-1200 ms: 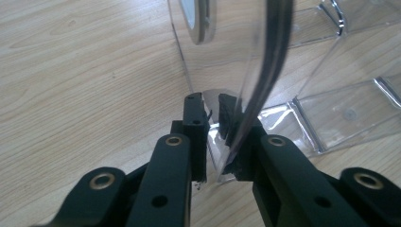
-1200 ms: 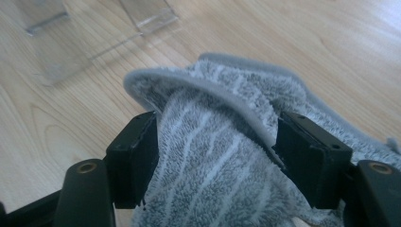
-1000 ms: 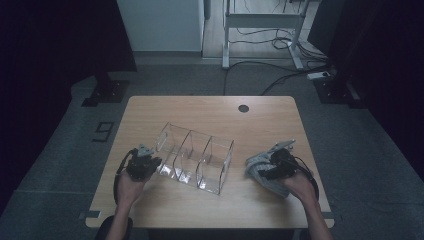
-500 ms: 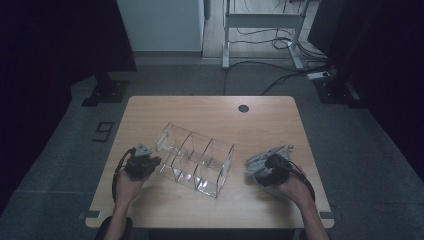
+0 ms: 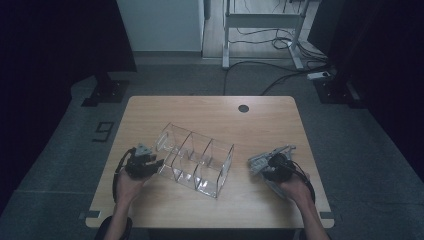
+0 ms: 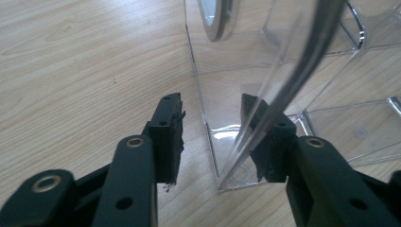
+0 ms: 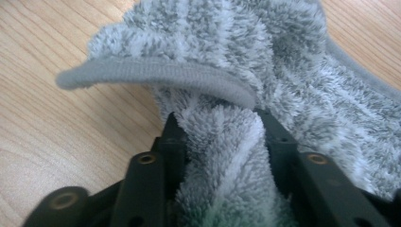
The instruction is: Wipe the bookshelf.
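1. Left hand-held gripper: jaws parted, just been opening; the near-left wall of the clear organizer stands between them, pads not pressing.
2. Organizer sits mid-table, three compartments, angled.
3. Right hand-held gripper: jaws just been closing, clamped on a bunched grey cloth, near right of the table.

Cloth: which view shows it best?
Right gripper view: the grey fluffy cloth is close up, bunched between the right gripper's jaws, which have just been closing on it. The high view shows it small, as a grey patch by that gripper.
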{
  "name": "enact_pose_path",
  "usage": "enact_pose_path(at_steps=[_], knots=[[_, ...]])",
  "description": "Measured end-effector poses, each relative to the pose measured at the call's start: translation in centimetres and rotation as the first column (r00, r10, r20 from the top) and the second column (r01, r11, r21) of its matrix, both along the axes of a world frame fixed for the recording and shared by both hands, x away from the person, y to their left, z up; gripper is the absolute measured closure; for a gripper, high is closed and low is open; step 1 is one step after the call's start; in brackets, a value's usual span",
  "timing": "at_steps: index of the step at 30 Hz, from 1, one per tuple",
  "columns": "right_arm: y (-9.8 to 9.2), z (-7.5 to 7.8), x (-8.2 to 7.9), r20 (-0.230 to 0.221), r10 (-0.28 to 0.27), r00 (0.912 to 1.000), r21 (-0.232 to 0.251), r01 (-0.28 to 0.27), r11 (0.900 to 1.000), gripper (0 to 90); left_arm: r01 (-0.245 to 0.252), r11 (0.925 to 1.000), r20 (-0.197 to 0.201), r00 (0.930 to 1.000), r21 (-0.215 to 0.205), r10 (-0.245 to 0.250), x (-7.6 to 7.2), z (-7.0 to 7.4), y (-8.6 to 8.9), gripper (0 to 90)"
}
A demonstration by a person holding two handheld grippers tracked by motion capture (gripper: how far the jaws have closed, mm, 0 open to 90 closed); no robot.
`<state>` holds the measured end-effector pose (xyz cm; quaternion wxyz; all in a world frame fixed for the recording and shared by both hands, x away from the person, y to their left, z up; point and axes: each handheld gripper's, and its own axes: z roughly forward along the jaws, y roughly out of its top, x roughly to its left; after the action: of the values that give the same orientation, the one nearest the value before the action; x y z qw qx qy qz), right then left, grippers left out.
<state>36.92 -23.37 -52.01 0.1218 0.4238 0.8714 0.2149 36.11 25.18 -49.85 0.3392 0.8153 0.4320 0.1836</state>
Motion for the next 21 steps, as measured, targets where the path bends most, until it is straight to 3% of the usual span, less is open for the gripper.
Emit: enact_pose_path(at_steps=[5,12,15,21], knots=[[-0.5,0.5,-0.4,0.012,0.001,0.9999,0.046,-0.001,0.999,65.2,0.011,0.9999,-0.003,0.9999,-0.012,-0.011,0.1,-0.1,0.1,61.2],[-0.4,2.3,-1.1,0.063,0.007,0.9980,0.121,-0.014,0.993,65.0,0.016,0.9999,-0.013,0.9998,-0.004,-0.016,0.2,-0.2,0.1,74.6],[-0.1,3.2,-1.4,0.087,0.024,0.9959,0.128,-0.035,0.991,64.8,0.025,0.9997,-0.013,0.9996,0.003,-0.025,0.2,-0.2,-0.2,79.9],[0.5,5.3,-2.0,0.140,0.056,0.9886,0.171,-0.080,0.982,64.9,0.019,0.9996,-0.012,0.9998,0.021,-0.018,0.3,-0.1,-0.5,82.0]])
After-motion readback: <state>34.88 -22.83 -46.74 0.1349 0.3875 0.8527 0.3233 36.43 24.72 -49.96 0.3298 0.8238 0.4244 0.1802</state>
